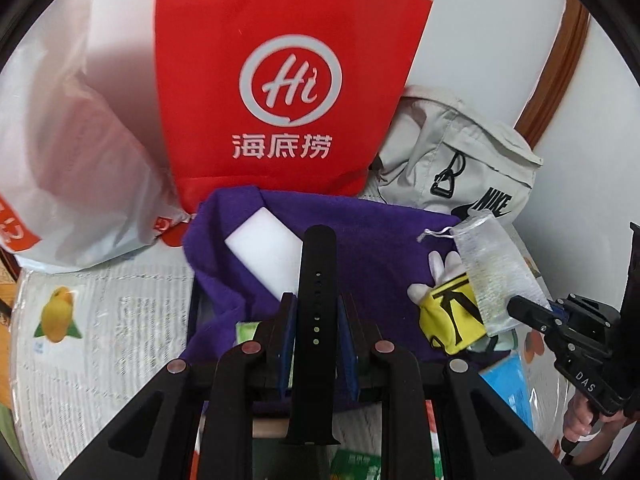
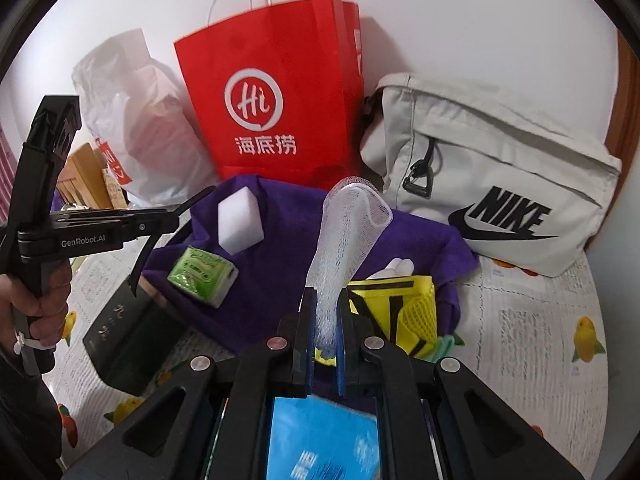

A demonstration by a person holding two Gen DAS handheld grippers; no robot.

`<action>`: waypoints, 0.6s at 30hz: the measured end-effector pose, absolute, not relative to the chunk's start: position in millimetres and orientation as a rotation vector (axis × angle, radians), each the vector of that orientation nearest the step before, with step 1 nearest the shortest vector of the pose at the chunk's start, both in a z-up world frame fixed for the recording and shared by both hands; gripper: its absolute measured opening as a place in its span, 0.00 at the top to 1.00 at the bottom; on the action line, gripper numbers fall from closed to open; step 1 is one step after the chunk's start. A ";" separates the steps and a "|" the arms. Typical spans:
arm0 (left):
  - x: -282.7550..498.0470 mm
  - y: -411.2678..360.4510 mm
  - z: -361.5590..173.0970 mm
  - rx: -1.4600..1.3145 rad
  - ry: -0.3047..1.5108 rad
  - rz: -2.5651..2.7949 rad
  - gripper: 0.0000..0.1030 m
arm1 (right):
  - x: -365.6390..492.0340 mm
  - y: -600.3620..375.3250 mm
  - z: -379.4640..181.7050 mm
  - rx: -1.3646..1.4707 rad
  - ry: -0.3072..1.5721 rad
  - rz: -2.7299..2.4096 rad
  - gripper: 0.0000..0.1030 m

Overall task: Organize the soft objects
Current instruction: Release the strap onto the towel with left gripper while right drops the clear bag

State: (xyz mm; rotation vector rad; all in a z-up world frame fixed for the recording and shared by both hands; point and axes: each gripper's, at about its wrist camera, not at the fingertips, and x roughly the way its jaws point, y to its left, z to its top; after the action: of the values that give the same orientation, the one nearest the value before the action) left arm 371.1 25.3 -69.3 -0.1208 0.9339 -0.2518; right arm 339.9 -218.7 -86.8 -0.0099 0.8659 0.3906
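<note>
A cloth [image 2: 280, 248] lies spread over the middle of the desk [image 2: 520, 312], draped partly over a box [image 2: 132, 344] at its left edge. On the cloth, a foam block [image 2: 240, 224] sits toward the back left, with a tissue pack [image 2: 202, 276] just in front of it. A netted pouch [image 2: 400, 312] lies on the cloth's right part, a glove [image 2: 394, 269] touching its far side. Behind the cloth a paper bag [image 2: 276, 96] stands upright against the wall. A plastic bag [image 2: 148, 128] slumps to its left, and a shoulder bag [image 2: 492, 176] lies to its right. A booklet [image 2: 320, 440] lies nearest, under the right tool [image 2: 325, 320].
</note>
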 end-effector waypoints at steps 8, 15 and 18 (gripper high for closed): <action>399.4 16.4 -90.0 -0.130 0.974 -0.251 0.80 | 364.4 -222.6 -111.8 -0.004 0.940 0.370 0.92; 412.4 12.5 -110.3 -0.145 1.018 -0.252 0.80 | 370.1 -221.6 -123.9 -0.021 0.972 0.368 0.89; 414.8 10.8 -114.8 -0.143 1.030 -0.254 0.80 | 372.7 -221.5 -127.6 -0.014 0.988 0.371 0.88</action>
State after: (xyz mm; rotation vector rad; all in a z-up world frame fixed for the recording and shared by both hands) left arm 414.8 10.8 -114.8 -0.1432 1.0296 -0.2536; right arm 372.7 -221.5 -127.6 -0.0143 0.9878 0.3710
